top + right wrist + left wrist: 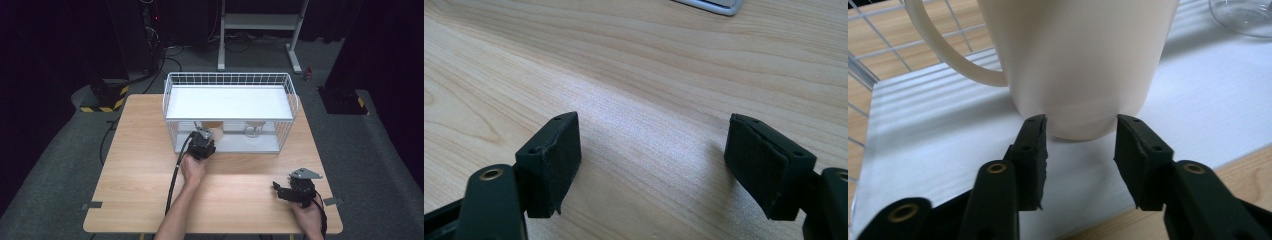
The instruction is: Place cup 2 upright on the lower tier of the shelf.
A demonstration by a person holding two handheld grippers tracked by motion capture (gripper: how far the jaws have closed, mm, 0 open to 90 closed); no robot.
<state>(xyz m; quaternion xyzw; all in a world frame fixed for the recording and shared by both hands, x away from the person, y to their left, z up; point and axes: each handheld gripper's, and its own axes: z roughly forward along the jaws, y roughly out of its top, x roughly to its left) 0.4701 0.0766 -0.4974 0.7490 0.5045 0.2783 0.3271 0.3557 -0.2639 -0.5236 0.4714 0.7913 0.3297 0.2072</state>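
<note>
Now the grasp step: left gripper [1079,131] is clenched on the base of the cream mug [1073,60], standing on the lower shelf of the white wire rack [230,80]. Right gripper [654,165] idles released over the bench [649,65]. Next move likely calls for lifting the mug out level, clear of the wires

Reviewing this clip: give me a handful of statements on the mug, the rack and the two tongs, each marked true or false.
1. The left tongs are closed on the base of the cream mug. True.
2. The mug lies tipped on its side. False: it stands upright on the white lower shelf of the wire rack.
3. The right tongs hold a glass. False: they are open over the bare wooden table, nothing between them.
4. A clear glass item sits on the same shelf, apart from the mug. True.
5. The mug's handle points toward the glass item. False: it points away from it.
</note>
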